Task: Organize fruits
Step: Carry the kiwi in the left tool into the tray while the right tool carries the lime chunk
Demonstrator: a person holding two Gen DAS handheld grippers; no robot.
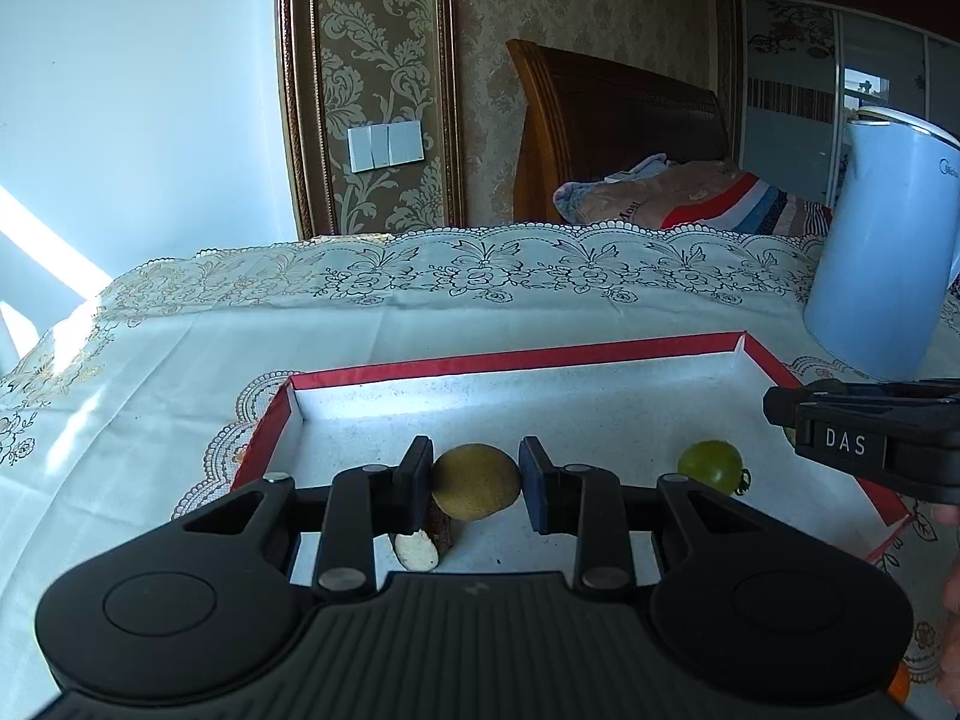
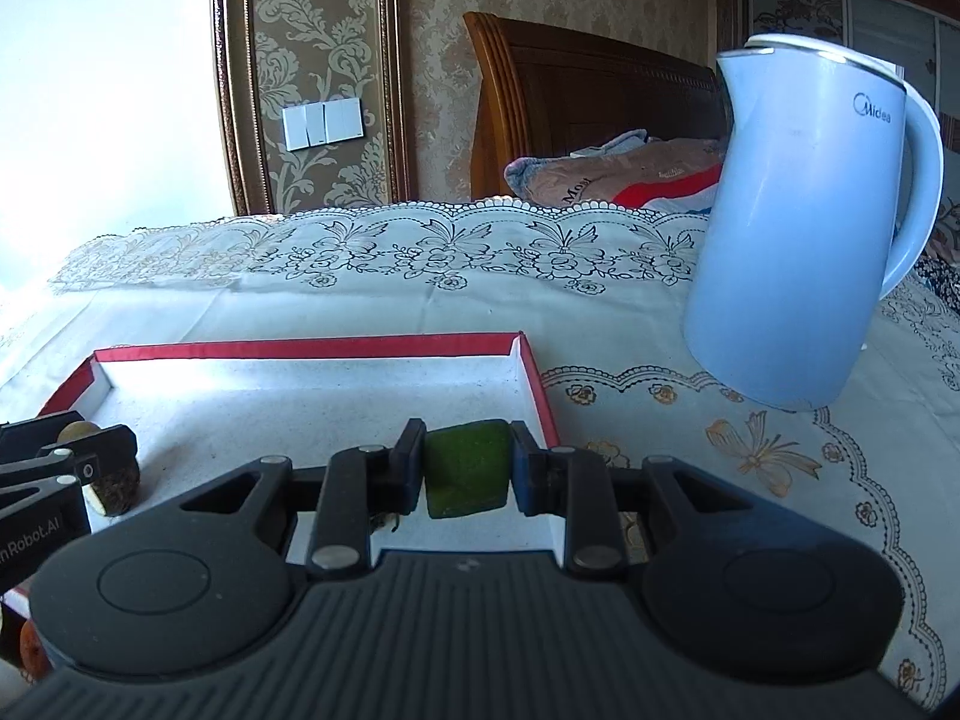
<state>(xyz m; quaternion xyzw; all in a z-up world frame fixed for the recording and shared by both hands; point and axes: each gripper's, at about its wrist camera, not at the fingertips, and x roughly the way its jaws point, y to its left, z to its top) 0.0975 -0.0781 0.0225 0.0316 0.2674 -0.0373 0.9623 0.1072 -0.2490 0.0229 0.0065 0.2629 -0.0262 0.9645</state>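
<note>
My left gripper (image 1: 476,480) is shut on a round olive-yellow fruit (image 1: 476,482) and holds it over the near part of a shallow red-rimmed box (image 1: 516,354) with a white floor. A green tomato (image 1: 711,465) lies in the box to the right. A brown and white piece (image 1: 420,546) lies under the left gripper. My right gripper (image 2: 467,468) is shut on a blocky green fruit piece (image 2: 467,469) over the box's right near corner (image 2: 537,384). The right gripper shows at the right edge of the left wrist view (image 1: 864,438).
A pale blue kettle (image 2: 798,252) stands on the lace tablecloth (image 2: 420,294) right of the box. An orange fruit (image 2: 33,651) peeks at the lower left edge. A bed with a wooden headboard (image 1: 618,126) lies beyond the table.
</note>
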